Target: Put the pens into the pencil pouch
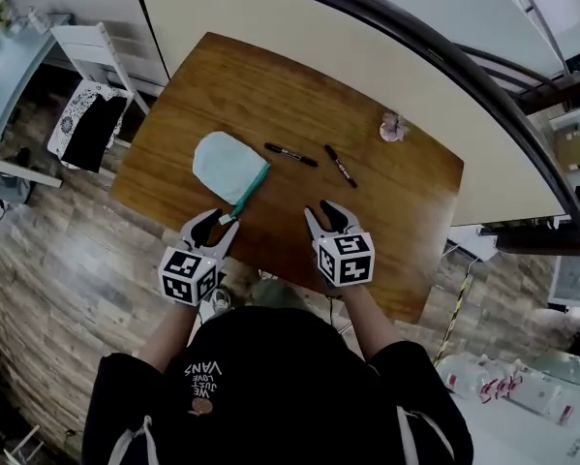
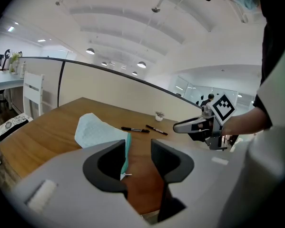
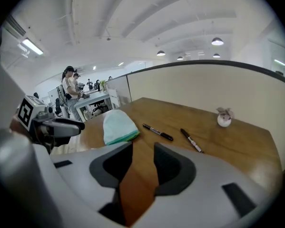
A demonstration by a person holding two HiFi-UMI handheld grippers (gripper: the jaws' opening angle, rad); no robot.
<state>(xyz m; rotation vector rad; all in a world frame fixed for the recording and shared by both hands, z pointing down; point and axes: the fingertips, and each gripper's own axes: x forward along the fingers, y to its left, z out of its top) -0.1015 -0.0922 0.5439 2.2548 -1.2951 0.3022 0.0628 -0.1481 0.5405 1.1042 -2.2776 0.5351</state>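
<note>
Wooden table (image 1: 391,201) carries the pale pouch (image 1: 228,166), two black pens (image 1: 290,154) beside it. My left gripper (image 1: 222,223) and right gripper (image 1: 325,211) are spread, empty; the left aims at the zipper end (image 1: 241,201), probably for opening.

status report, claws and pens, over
Left claw open at pouch zipper end, right claw open, nothing held. Both pens loose on table, outside pouch. Nothing blocking.

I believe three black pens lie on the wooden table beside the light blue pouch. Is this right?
Not quite. Two black pens, not three, lie on the wooden table beside the light blue pouch. The head view shows this.
</note>
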